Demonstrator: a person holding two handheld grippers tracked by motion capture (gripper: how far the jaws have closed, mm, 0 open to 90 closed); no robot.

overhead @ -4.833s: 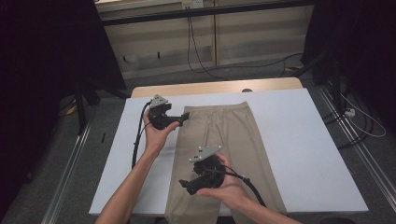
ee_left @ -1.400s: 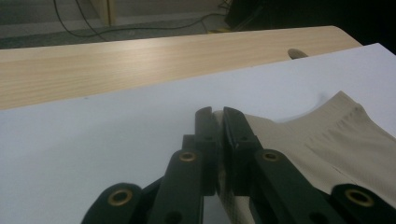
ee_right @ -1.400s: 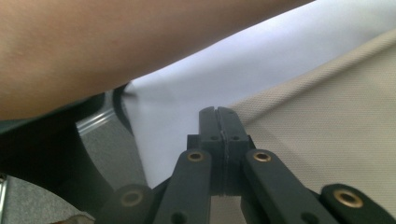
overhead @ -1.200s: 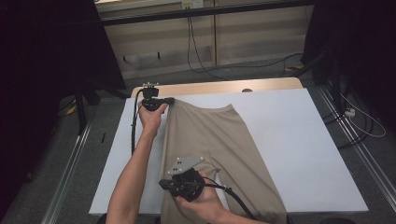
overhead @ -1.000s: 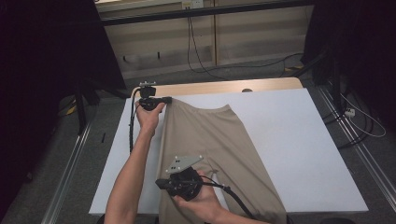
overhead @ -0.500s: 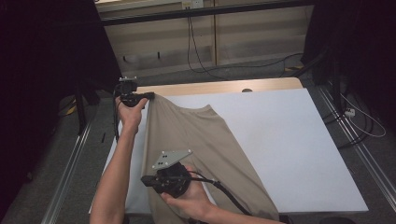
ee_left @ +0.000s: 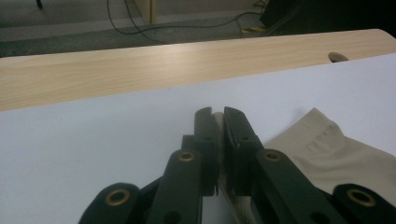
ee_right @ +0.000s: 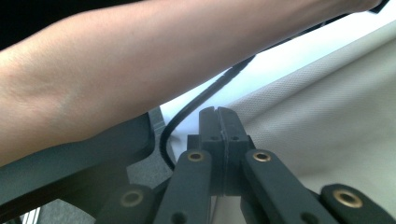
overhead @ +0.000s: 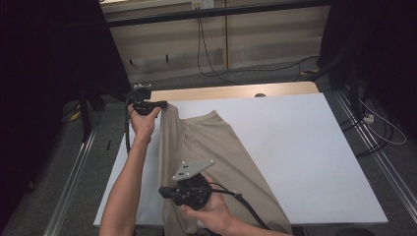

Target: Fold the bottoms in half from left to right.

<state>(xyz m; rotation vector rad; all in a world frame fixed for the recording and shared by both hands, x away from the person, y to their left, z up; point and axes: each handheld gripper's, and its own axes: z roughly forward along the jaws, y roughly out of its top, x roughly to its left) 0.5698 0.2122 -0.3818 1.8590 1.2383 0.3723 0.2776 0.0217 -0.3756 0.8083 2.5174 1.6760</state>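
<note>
Beige trousers (overhead: 211, 157) run lengthwise away, near end cut off; left gripper (overhead: 160, 104) pinches the far corner, right gripper (overhead: 164, 192) pressed together, seemingly on an edge.

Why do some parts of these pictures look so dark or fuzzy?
In the high view, the room's sides are nearly black while the white table is brightly lit. In the right gripper view, the forearm is close and soft, and the table behind it glares white. In the left gripper view, the beige trousers look slightly fuzzy.

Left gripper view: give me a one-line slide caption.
Left gripper shut on the edge of the beige trousers, above the white table sheet.
</note>
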